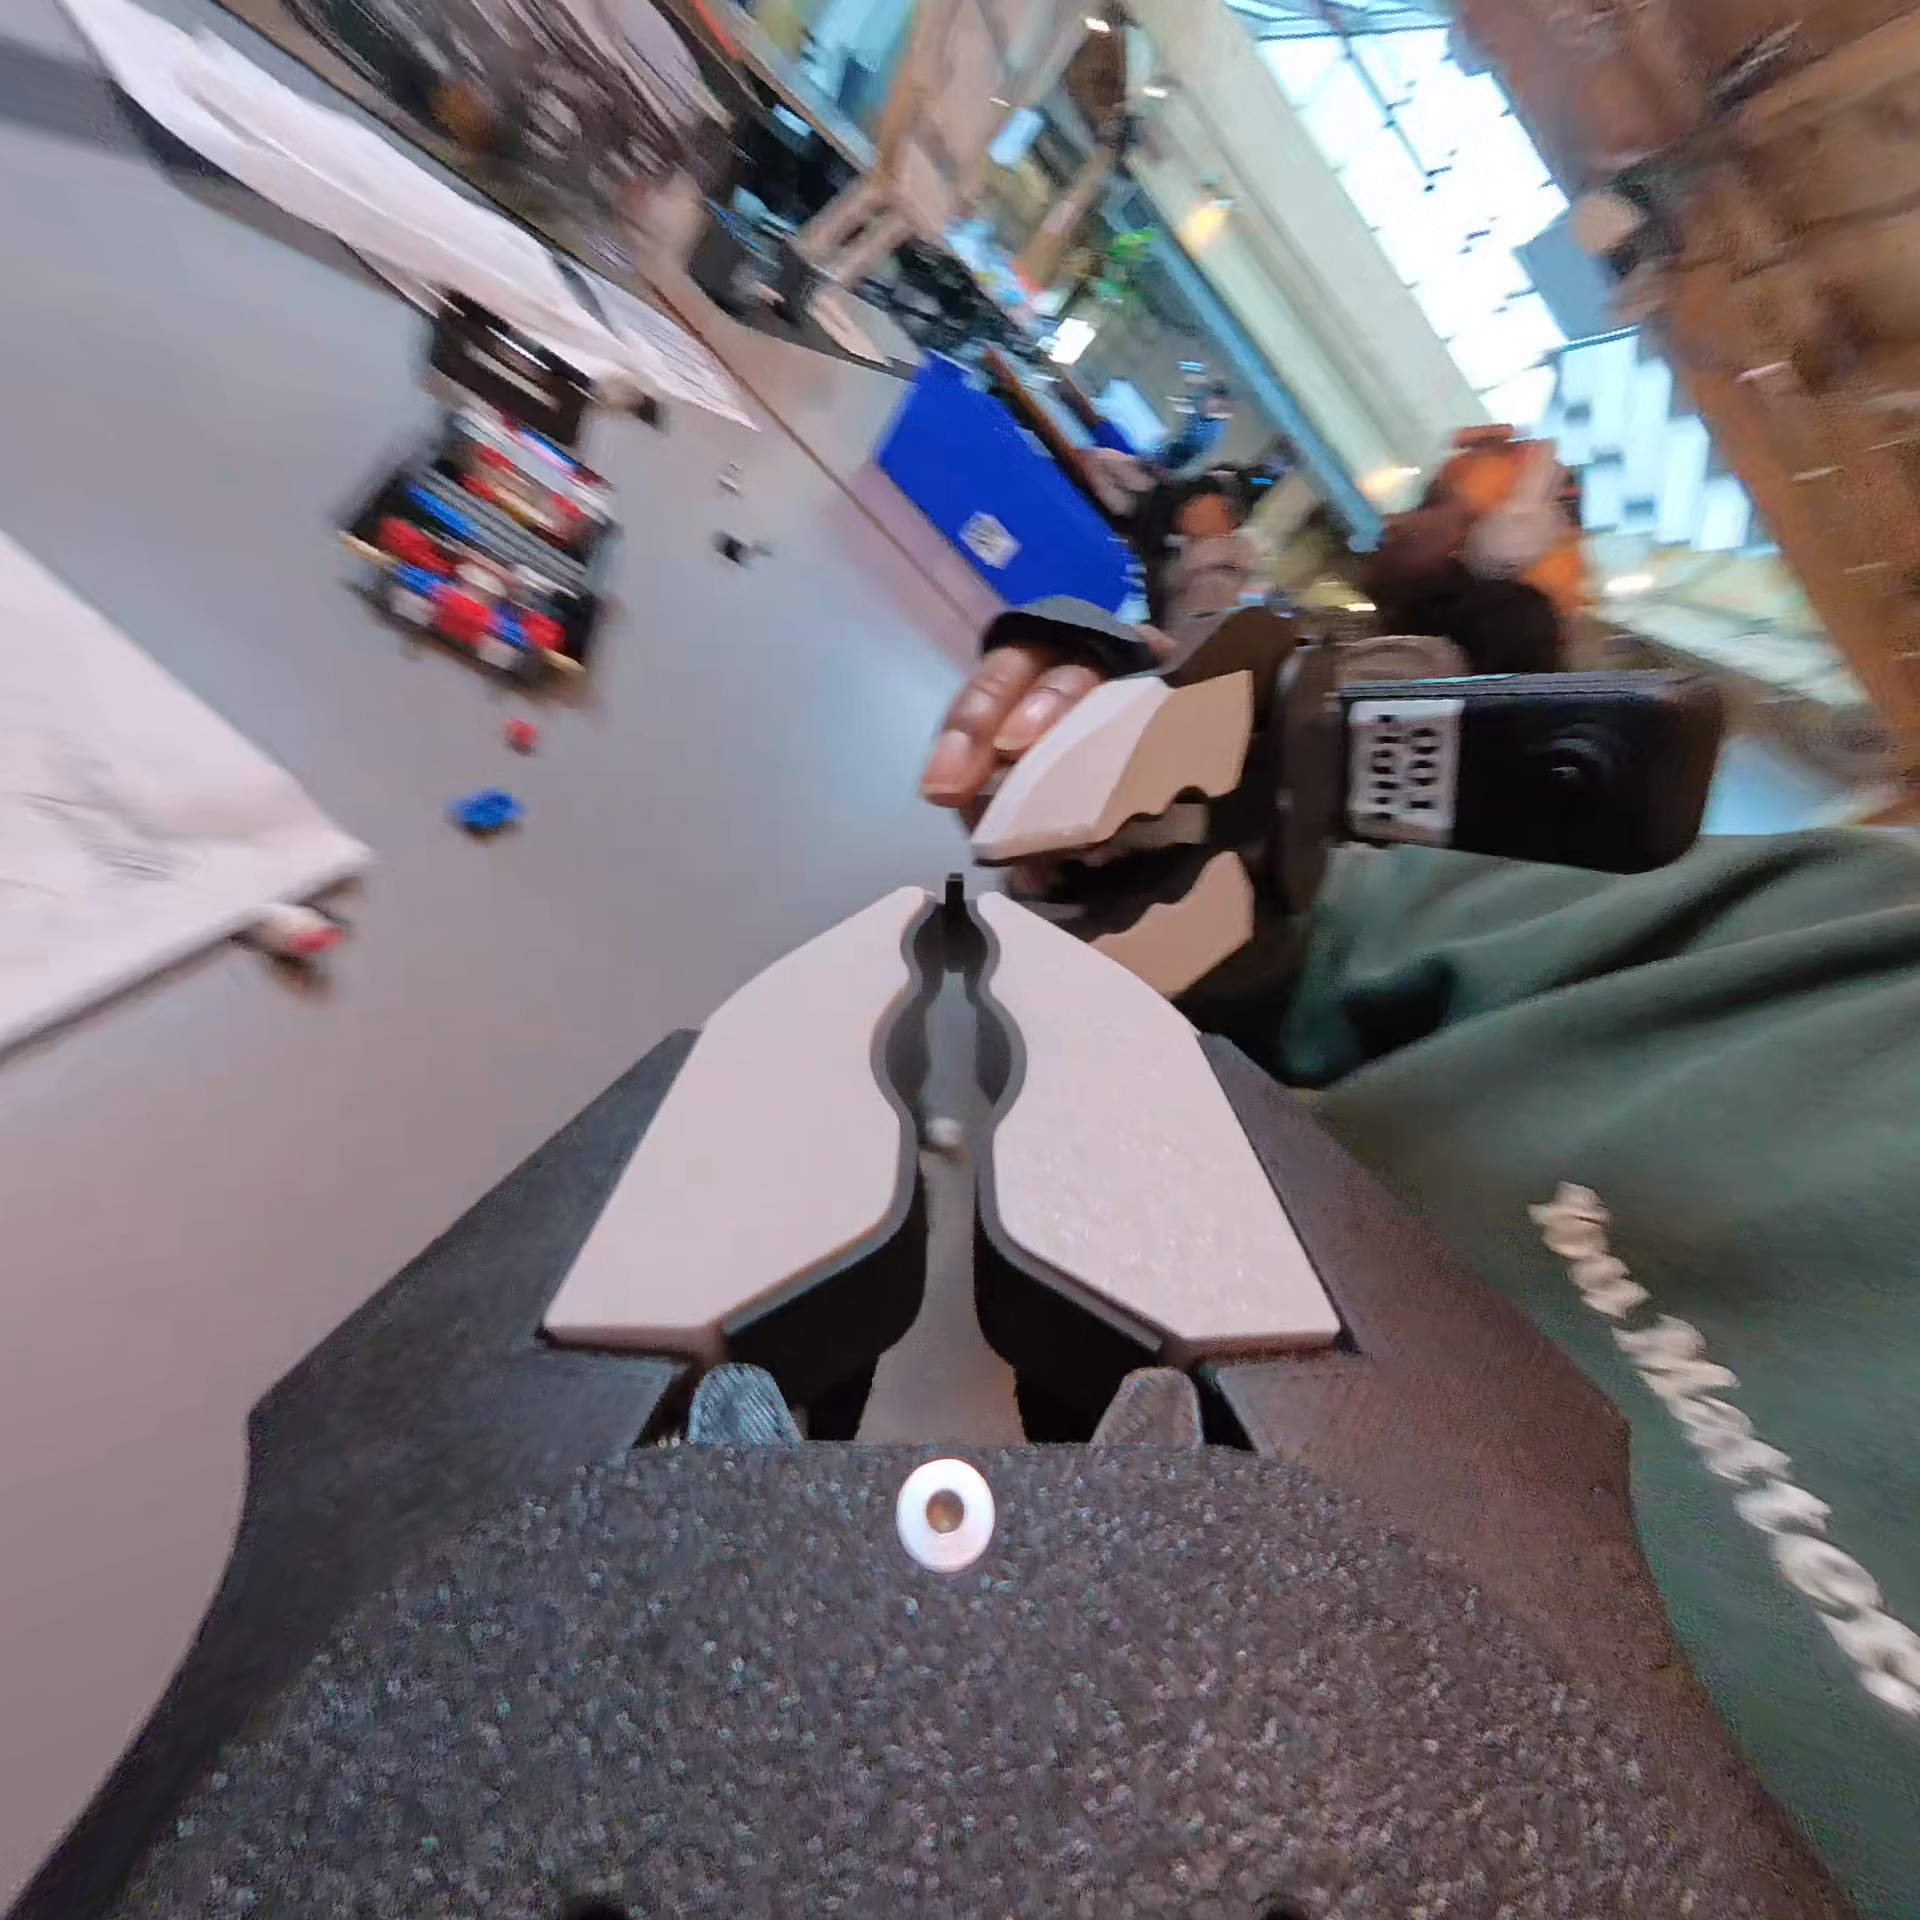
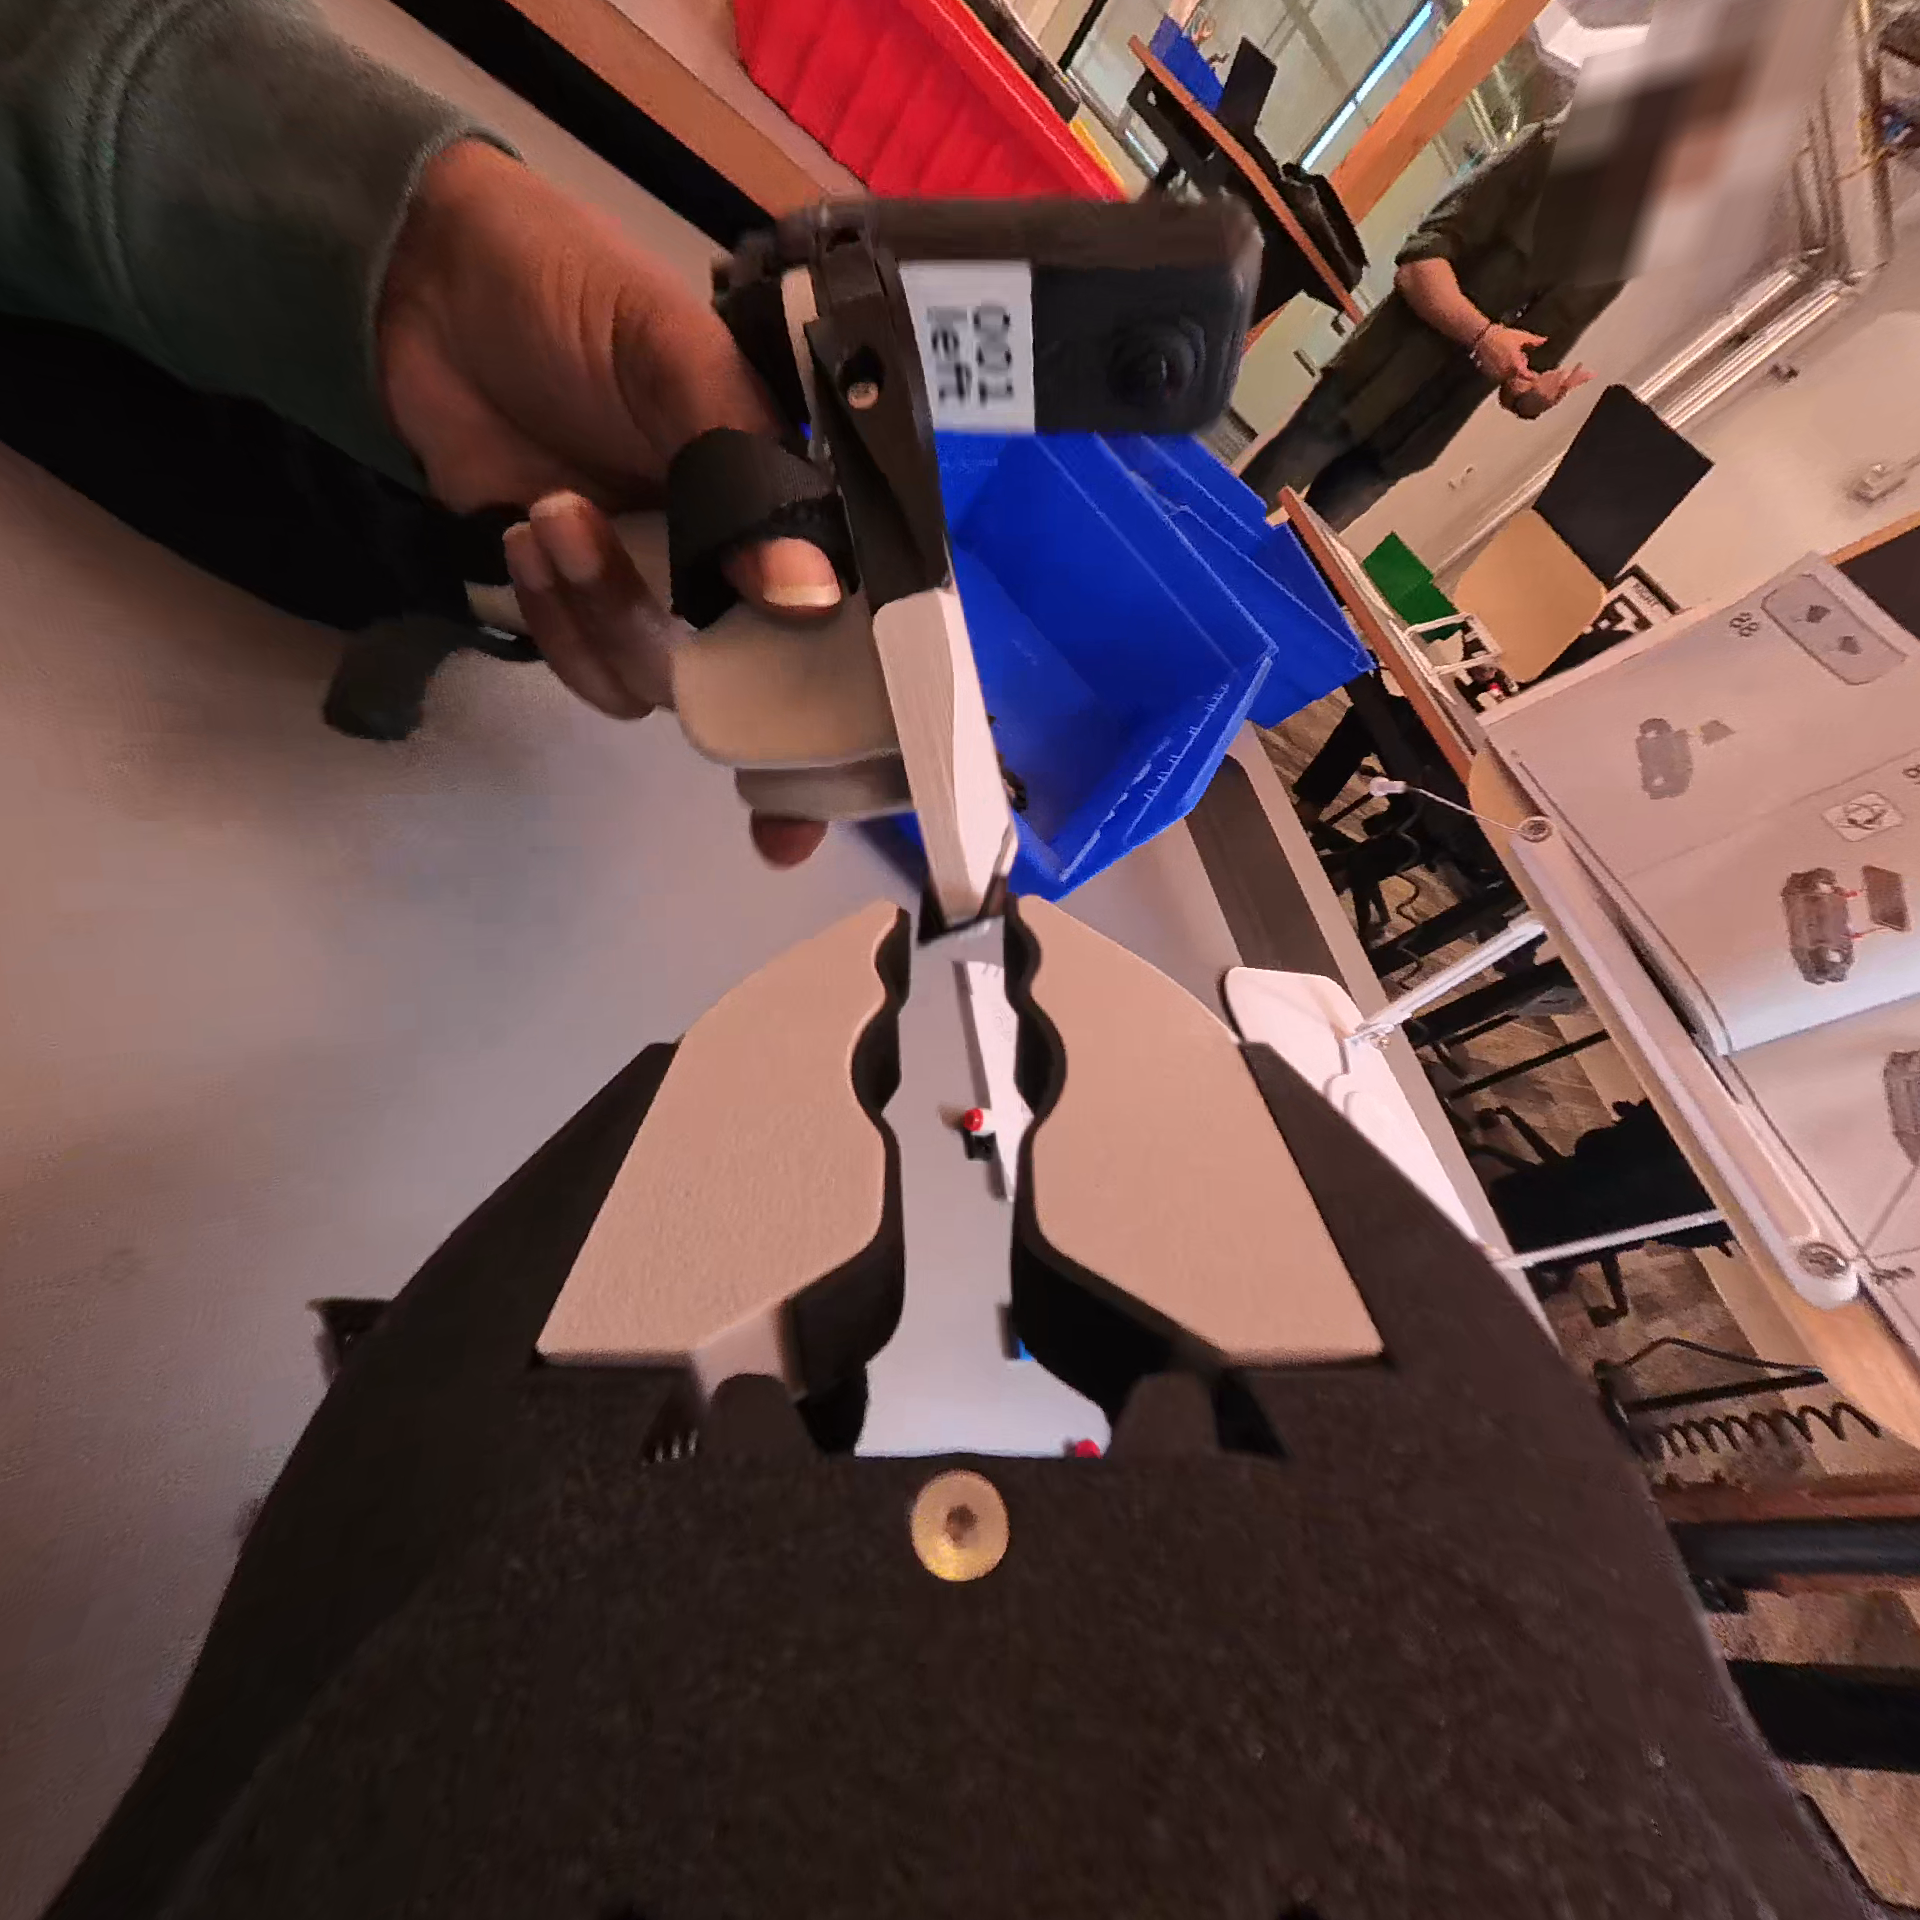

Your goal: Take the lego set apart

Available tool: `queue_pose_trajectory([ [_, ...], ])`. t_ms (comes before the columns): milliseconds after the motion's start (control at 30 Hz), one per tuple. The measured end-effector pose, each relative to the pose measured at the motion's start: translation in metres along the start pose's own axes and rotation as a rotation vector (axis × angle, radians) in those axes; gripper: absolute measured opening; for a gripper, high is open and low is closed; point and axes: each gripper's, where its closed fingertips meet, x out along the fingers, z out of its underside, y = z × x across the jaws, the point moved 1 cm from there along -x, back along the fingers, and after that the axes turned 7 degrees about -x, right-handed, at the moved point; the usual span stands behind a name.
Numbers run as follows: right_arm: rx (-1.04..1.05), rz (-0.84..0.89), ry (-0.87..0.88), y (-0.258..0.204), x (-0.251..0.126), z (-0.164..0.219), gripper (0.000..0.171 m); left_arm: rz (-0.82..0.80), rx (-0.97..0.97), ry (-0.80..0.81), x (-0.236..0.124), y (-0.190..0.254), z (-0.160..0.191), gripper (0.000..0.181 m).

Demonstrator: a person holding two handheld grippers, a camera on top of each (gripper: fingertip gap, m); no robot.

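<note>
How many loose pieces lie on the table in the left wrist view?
5: red piece, blue piece beside it, a reddish one at the paper edge, two small dark ones beyond the lego set. Others may be hidden.

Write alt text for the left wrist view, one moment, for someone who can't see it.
The left gripper is shut on a small black pin, tips nearly meeting the right gripper held in a hand. Behind, blurred, lie a partly built lego set and a loose blue piece on the grey table.
</note>
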Motion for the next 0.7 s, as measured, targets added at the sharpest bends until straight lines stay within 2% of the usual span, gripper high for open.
queue_pose_trajectory([
  [67,0.03,-0.022,-0.039,0.005,-0.003,0.009,0.026,-0.228,0.162,0.06,-0.019,-0.02,-0.02,0.003],
  [167,0.106,-0.133,-0.084,0.003,-0.01,0.023,0.026,-0.732,0.432,0.102,-0.072,-0.058,-0.052,0.003],
  [233,0.141,-0.227,-0.117,-0.003,-0.017,0.031,0.026,-0.932,0.467,0.096,-0.099,-0.072,-0.062,0.003],
  [300,0.161,-0.333,-0.163,-0.015,-0.024,0.04,0.026,-1.019,0.42,0.07,-0.113,-0.087,-0.061,0.003],
  [400,0.169,-0.454,-0.232,-0.033,-0.036,0.055,0.026,-1.112,0.371,0.028,-0.124,-0.104,-0.057,0.027],
  [567,0.217,-0.571,-0.292,-0.055,-0.051,0.071,0.026,-1.147,0.351,0.002,-0.123,-0.114,-0.053,0.068],
  [700,0.265,-0.613,-0.302,-0.061,-0.057,0.078,0.026,-1.129,0.363,-0.017,-0.118,-0.117,-0.049,0.079],
])
